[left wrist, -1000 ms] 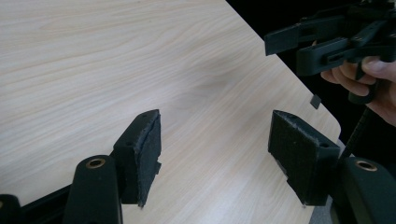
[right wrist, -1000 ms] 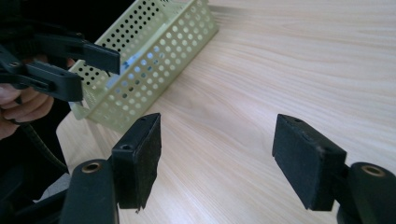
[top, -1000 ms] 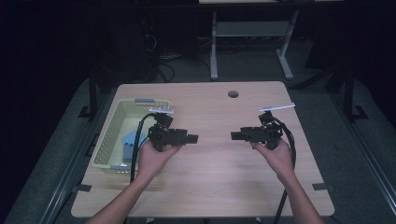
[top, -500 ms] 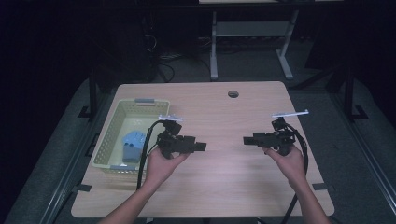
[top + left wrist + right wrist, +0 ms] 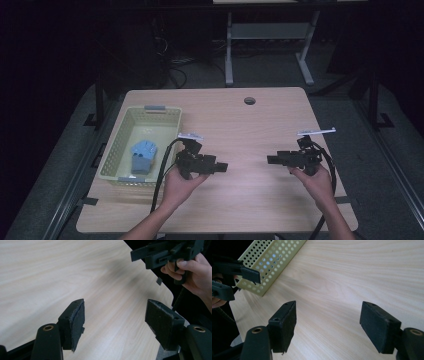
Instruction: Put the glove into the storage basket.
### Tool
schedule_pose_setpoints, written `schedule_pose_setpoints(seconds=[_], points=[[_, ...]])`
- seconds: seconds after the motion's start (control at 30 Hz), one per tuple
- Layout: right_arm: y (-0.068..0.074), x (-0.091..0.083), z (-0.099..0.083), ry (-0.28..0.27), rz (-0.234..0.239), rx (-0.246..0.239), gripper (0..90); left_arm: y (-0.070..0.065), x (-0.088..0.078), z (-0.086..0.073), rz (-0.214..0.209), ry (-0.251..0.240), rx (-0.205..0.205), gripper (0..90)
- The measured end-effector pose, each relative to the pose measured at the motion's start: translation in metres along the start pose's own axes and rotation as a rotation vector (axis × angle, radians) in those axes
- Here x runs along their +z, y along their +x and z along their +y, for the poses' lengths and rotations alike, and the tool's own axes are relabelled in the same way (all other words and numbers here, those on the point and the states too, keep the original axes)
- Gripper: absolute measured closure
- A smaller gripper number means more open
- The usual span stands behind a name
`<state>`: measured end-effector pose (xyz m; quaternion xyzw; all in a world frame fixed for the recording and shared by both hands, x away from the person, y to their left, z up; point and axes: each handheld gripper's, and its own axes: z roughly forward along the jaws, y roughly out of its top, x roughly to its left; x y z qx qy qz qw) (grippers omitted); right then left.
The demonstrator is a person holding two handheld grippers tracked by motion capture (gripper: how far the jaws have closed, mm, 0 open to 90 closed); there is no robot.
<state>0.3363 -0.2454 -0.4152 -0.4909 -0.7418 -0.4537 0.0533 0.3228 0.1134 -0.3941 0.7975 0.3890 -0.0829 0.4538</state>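
Note:
My left gripper (image 5: 222,166) hovers over the middle of the wooden table (image 5: 245,130), pointing right, with its jaws open and empty. My right gripper (image 5: 270,160) faces it from the right, pointing left, also open and empty. A gap of bare wood lies between the two tips. In the left gripper view my left gripper (image 5: 117,320) has its pads (image 5: 77,320) wide apart, with the right gripper (image 5: 162,253) and the hand (image 5: 192,272) holding it at the top right. In the right gripper view my right gripper (image 5: 328,325) is spread over bare wood.
A pale yellow perforated basket (image 5: 116,137) stands on the table's left side with a blue object (image 5: 142,155) inside; its wall (image 5: 269,262) appears in the right gripper view. A cable hole (image 5: 249,100) sits near the far edge. Dark floor and a desk frame (image 5: 270,45) lie beyond.
Both hands have drawn back toward the near edge of the table and slightly apart. The blue object in the basket is now uncovered.

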Motion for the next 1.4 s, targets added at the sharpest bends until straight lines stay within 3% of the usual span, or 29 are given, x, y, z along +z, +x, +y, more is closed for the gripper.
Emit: schedule_pose_setpoints(seconds=[0.33, 0.43, 0.73, 1.23, 1.4], points=[[-0.010, -0.005, -0.020, 0.014, -0.009, 0.015, 27.9, -0.006, 0.011, -0.019, -0.013, 0.014, 0.016, 29.2], [-0.014, -0.009, -0.026, 0.009, -0.011, 0.023, 27.9, -0.006, 0.013, -0.024, -0.036, 0.009, 0.010, 28.3], [-0.023, -0.018, -0.045, 0.002, -0.018, 0.038, 27.6, -0.008, 0.018, -0.042, -0.035, -0.003, 0.027, 25.5], [-0.014, -0.022, -0.068, -0.004, 0.004, 0.024, 26.6, -0.004, 0.023, -0.079, -0.071, 0.009, 0.001, 24.4], [-0.011, -0.017, -0.080, 0.002, 0.027, 0.029, 26.1, -0.005, 0.024, -0.082, -0.090, 0.002, 0.004, 24.4]])
